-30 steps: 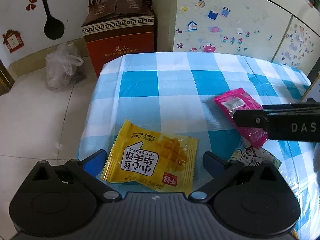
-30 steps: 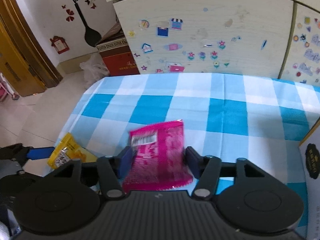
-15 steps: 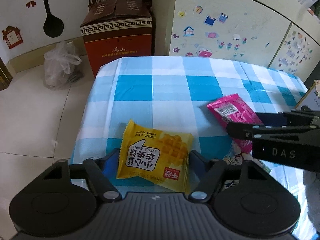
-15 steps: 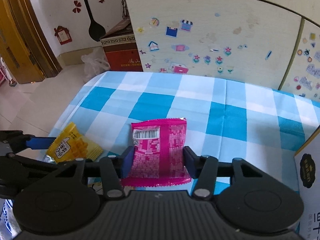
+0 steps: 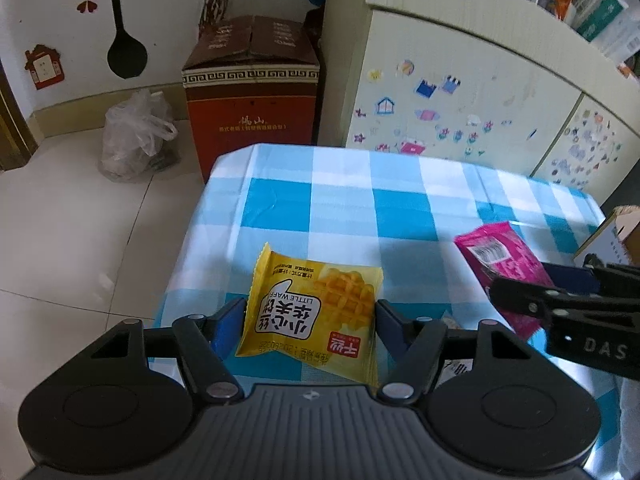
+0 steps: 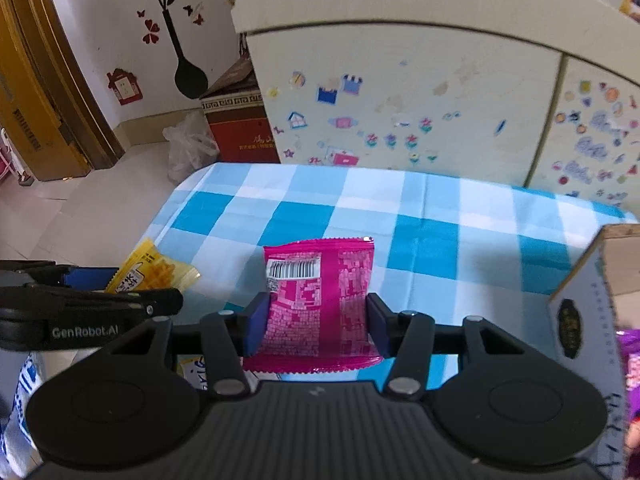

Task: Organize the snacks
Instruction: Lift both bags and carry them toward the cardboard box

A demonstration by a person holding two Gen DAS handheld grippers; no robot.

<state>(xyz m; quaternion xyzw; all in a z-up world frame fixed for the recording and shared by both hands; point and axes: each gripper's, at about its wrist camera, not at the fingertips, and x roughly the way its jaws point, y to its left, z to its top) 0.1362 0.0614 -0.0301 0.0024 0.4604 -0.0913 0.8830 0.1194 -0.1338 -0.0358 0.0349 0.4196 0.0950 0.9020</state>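
Note:
My left gripper (image 5: 310, 320) is shut on a yellow waffle snack packet (image 5: 312, 312) and holds it above the blue-and-white checked tablecloth (image 5: 340, 204). My right gripper (image 6: 316, 326) is shut on a pink snack packet (image 6: 320, 296), also lifted off the cloth. In the left wrist view the pink packet (image 5: 500, 260) and the right gripper show at the right. In the right wrist view the yellow packet (image 6: 156, 272) and the left gripper show at the left.
An open cardboard box (image 6: 596, 292) stands at the table's right edge, with a purple packet (image 6: 632, 364) beside it. A white packet (image 6: 196, 368) lies on the cloth under the grippers. A stickered cabinet (image 6: 400, 112) stands behind the table; a brown carton (image 5: 252, 100) and plastic bag (image 5: 136, 136) sit on the floor.
Both grippers have closed on their packets and lifted them off the tablecloth, rising and pulling back. The cardboard box has come into view at the right.

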